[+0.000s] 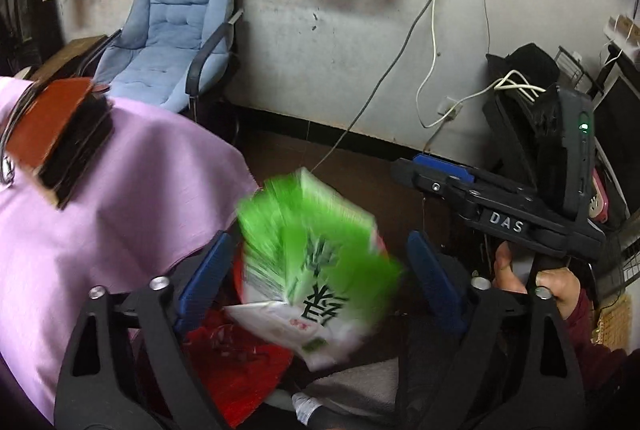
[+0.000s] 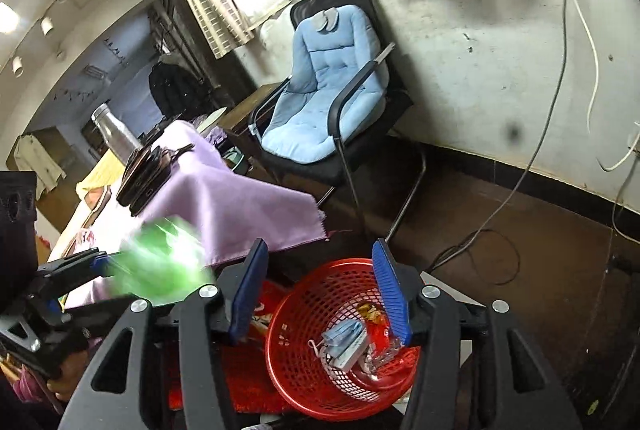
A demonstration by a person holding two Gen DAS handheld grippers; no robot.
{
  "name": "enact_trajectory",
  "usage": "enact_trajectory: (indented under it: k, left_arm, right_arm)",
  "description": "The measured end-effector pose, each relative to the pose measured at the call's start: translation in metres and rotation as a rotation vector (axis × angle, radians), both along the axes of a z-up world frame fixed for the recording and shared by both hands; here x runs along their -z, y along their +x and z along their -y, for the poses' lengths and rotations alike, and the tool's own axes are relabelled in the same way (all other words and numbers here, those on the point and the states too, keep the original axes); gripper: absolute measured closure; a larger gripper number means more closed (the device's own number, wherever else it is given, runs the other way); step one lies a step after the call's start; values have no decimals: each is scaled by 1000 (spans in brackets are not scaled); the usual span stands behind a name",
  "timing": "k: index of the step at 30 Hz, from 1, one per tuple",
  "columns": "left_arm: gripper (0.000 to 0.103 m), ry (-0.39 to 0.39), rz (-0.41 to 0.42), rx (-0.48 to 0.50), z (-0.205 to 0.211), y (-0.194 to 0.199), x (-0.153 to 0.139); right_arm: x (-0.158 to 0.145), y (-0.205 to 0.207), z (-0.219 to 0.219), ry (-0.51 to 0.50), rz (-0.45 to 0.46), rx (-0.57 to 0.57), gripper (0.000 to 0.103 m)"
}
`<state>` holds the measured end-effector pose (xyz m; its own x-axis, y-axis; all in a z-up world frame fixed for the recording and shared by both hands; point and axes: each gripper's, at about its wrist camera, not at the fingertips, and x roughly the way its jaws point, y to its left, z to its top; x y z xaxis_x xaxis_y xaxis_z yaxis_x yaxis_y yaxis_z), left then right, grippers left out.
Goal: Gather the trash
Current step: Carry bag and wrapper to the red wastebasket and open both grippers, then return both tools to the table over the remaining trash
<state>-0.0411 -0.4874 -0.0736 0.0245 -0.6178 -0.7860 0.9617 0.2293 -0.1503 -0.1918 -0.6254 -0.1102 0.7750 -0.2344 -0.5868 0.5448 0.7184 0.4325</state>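
The green wrapper [image 1: 316, 262] is seen blurred between the wide-open left gripper [image 1: 320, 282], apparently released; the right gripper [image 2: 320, 290] is half-open, empty; the drop into the red basket [image 2: 296, 362] must be confirmed

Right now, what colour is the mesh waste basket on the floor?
Red, clearest in the right wrist view.
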Motion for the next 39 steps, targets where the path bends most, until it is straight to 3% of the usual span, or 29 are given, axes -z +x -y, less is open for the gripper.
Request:
enact_trajectory:
  k: [4, 12, 27, 39]
  left_arm:
    - [7, -17, 25, -27, -3, 1, -6]
    - [7, -60, 48, -114, -33, 18, -24]
    - [7, -164, 147, -313, -122, 40, -58]
    - [7, -204, 301, -531, -202, 55, -79]
  right_arm:
    - [-3, -7, -2, -4, 9, -3, 49]
    - [-10, 3, -16, -15, 15, -47, 49]
    - [-65, 31, -77, -147, 54, -167, 36]
    - [-106, 68, -141, -222, 101, -307, 28]
